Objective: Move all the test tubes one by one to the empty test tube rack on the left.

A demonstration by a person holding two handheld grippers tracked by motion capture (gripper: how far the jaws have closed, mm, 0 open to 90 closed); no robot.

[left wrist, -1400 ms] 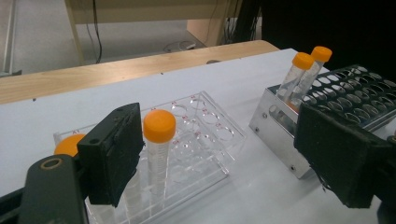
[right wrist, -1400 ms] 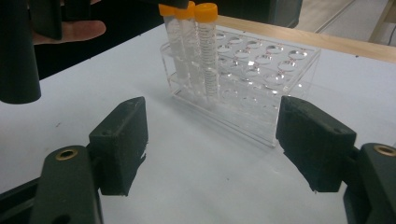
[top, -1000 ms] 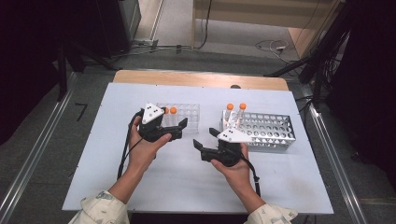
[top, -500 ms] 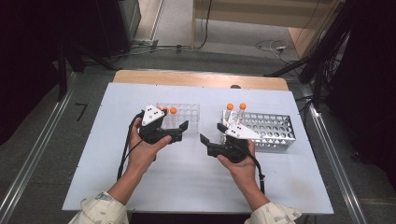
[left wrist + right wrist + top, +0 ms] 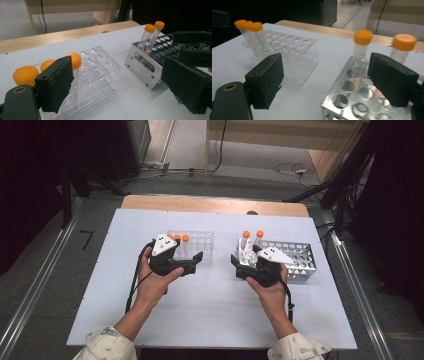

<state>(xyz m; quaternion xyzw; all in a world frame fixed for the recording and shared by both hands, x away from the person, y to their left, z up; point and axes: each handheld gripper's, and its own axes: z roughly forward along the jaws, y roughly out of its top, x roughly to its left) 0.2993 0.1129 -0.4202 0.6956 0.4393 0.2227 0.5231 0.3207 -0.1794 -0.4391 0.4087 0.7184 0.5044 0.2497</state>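
Observation:
A clear plastic rack (image 5: 200, 242) holds three orange-capped tubes (image 5: 177, 238) at its left end. My left gripper (image 5: 197, 260) rests at that rack's front edge, open, with nothing between its jaws (image 5: 120, 90). A metal rack (image 5: 297, 255) to the right carries two orange-capped tubes (image 5: 246, 235) at its near-left corner. My right gripper (image 5: 242, 260) sits at that corner, and its jaws have just been opening. They stand open (image 5: 328, 82) and grip nothing. The two tubes (image 5: 362, 37) rise just beyond them from the metal rack (image 5: 347, 100).
Both racks stand on a white tabletop (image 5: 210, 310) with bare room in front of the hands. A wooden strip (image 5: 215, 205) runs along the far edge. The floor beyond holds cables and dark equipment.
My right gripper has moved right and away from me, up to the metal rack's corner, and its jaws have spread wider. The left hand has kept still.

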